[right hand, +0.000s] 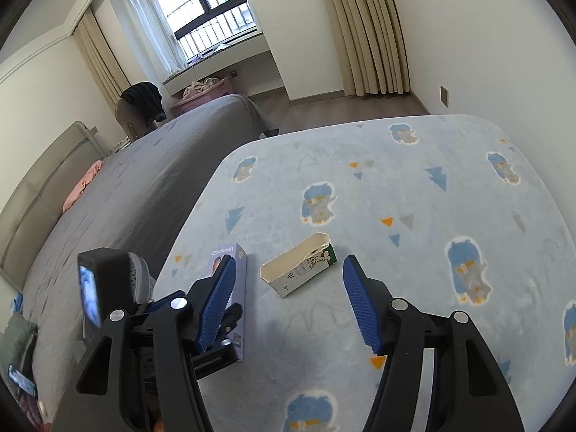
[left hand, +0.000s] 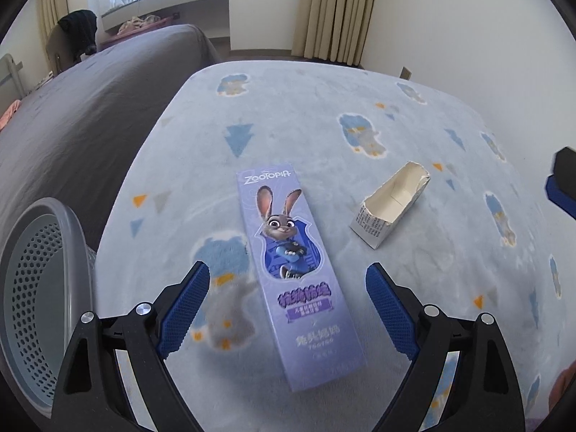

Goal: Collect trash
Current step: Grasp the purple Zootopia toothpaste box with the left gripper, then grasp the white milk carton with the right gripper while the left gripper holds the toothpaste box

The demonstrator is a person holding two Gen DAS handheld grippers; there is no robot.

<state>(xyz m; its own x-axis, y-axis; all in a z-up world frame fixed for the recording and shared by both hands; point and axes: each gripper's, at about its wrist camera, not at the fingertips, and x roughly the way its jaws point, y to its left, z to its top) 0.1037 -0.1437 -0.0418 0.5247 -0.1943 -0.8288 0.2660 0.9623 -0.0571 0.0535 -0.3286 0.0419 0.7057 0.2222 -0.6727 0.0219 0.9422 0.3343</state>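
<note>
Purple cardboard toothpaste box (left hand: 288,273) and torn white carton (left hand: 390,207) both lie on the pale blue blanket (left hand: 324,115); nothing binned that I see. Left gripper (left hand: 288,309) wide, straddling the box; right gripper (right hand: 288,302) agape, empty. Grey perforated basket (left hand: 39,288) nearby.

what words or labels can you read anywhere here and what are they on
"ZOOTOPIA" stands at the top of the purple box lying on the blanket; it also shows, smaller, in the right wrist view.
Purple characters lower on that box: too blurred to read.
Small grey line near its bottom end: too blurred to read.
Black print on the end of the torn white carton: too small to read.
Nothing else bears text.
</note>
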